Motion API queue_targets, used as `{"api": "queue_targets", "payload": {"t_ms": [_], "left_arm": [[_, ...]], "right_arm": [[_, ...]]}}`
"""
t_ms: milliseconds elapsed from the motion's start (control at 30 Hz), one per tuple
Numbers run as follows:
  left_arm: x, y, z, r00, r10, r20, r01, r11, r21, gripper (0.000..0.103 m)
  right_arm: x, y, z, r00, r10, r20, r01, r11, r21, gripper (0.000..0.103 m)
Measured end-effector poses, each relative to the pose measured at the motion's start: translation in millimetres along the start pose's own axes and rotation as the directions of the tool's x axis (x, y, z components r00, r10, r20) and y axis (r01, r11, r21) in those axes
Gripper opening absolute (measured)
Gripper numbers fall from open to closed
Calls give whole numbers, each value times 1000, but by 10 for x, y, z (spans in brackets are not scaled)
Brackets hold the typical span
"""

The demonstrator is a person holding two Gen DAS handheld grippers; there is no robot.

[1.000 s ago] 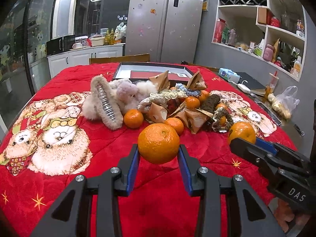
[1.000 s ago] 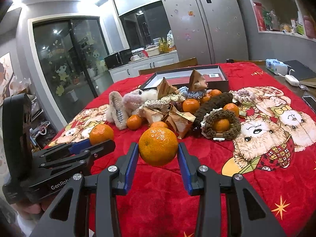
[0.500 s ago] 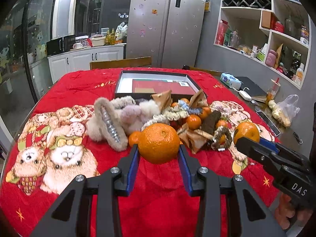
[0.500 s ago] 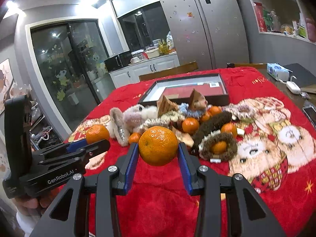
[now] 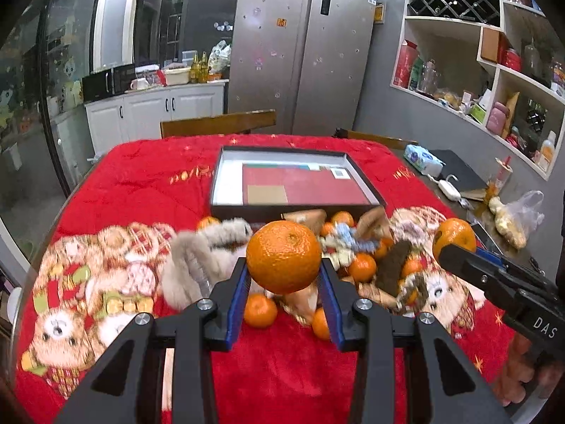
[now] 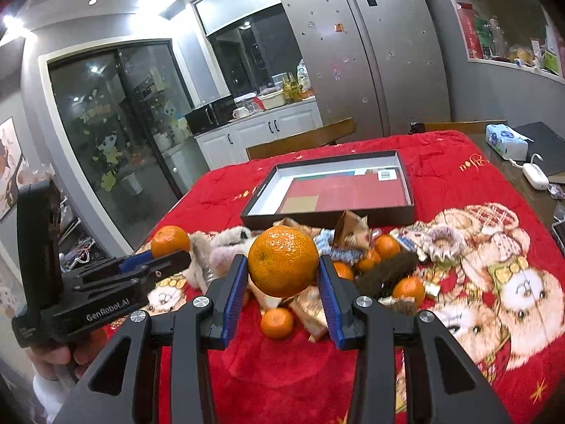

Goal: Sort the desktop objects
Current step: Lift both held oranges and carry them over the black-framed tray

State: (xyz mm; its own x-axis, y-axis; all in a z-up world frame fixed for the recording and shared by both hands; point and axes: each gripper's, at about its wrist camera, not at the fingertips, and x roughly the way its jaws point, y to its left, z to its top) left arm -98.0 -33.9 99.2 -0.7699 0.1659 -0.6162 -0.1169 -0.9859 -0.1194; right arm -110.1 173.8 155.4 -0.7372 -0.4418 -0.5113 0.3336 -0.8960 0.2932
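Left gripper (image 5: 284, 279) clamps one orange (image 5: 283, 256) between its blue pads, held above the red blanket (image 5: 141, 180). Right gripper (image 6: 282, 281) pinches another orange (image 6: 283, 260), also aloft. Below both sits the heap: small oranges, fluffy hair clips (image 5: 208, 254), wrapped packets. Beyond it lies the open black tray (image 5: 295, 179).

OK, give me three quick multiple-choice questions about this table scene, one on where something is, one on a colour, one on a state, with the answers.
1. Where is the black tray?
A. beyond the pile
B. on a shelf
C. on the floor

2. What colour is the table cover?
A. blue
B. red
C. white

3. What is the left gripper doing?
A. standing open
B. lying flat on the table
C. clamping a tangerine

Answers: 1 A, it sits behind the clutter. 2 B, red plush with bears. 3 C, both pads press the fruit.
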Motion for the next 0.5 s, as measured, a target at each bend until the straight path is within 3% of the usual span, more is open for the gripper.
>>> {"api": "queue_targets", "payload": {"t_ms": [500], "left_arm": [[651, -129, 646, 999, -30, -42, 32, 998, 49, 40]], "right_arm": [[536, -311, 565, 998, 30, -51, -29, 1000, 4, 39]]}}
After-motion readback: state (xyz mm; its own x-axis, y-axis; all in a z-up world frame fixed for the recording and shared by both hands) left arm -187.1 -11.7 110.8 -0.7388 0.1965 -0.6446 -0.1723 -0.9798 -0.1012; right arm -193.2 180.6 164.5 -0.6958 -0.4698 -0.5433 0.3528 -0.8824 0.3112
